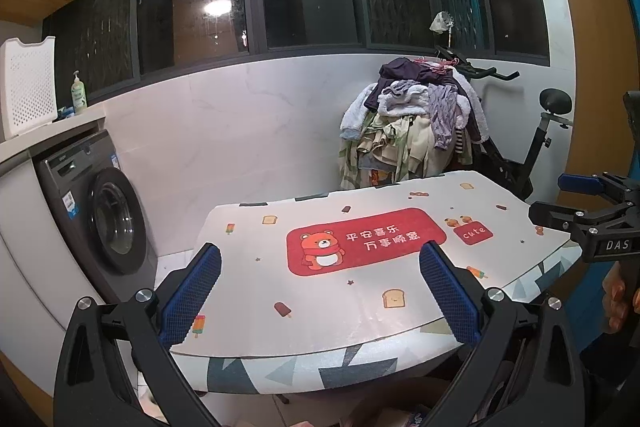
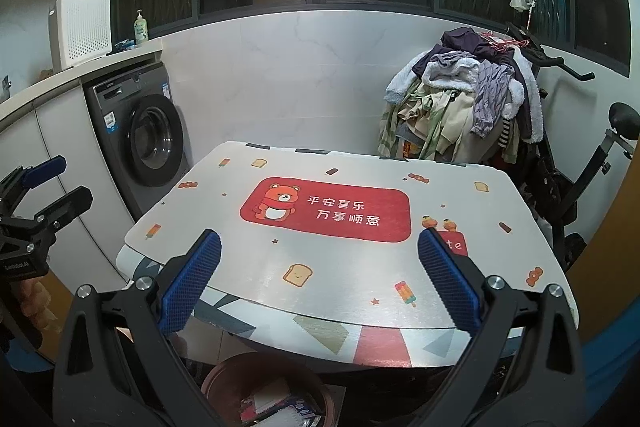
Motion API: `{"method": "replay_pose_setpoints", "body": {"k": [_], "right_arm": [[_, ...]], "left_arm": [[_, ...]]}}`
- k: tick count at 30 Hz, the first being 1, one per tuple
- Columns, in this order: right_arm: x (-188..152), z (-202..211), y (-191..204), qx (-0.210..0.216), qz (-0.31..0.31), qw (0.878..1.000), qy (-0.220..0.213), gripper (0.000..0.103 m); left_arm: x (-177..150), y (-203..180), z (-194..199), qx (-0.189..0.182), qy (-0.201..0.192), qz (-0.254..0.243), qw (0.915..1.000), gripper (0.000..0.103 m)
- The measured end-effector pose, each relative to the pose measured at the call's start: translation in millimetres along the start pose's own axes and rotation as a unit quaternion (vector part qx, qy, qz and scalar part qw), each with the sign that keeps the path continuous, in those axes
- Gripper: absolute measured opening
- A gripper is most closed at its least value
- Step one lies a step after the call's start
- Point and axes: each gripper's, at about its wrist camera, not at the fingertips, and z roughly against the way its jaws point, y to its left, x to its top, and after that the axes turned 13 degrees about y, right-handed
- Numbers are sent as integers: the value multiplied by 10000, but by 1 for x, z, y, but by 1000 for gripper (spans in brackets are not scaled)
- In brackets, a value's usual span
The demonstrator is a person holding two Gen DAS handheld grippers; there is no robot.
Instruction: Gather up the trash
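A table (image 1: 360,291) (image 2: 348,267) with a white mat printed with a red bear panel stands in front of both grippers; I see no loose trash on it. My left gripper (image 1: 320,291) is open over the table's near edge, nothing between its blue pads. My right gripper (image 2: 320,279) is open as well, also above the near edge. Below the table edge in the right wrist view sits a reddish-brown bin (image 2: 268,387) holding paper and packaging. Each gripper shows in the other's view: the right gripper (image 1: 576,203) at the right, the left gripper (image 2: 40,187) at the left.
A grey washing machine (image 1: 104,211) (image 2: 148,135) stands left under a counter with a white basket (image 1: 28,87) and a pump bottle (image 1: 79,94). An exercise bike heaped with clothes (image 1: 416,123) (image 2: 464,99) stands behind the table on the right. A hand (image 1: 618,295) holds the right gripper's handle.
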Motion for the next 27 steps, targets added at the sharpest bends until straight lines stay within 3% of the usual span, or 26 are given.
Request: {"method": "replay_pose_setpoints", "body": {"k": [27], "right_arm": [[-5,-2,-2,15,-96,9999,33,97]], "left_arm": [[-1,0,1,-32,24,-17,10000,97]]}}
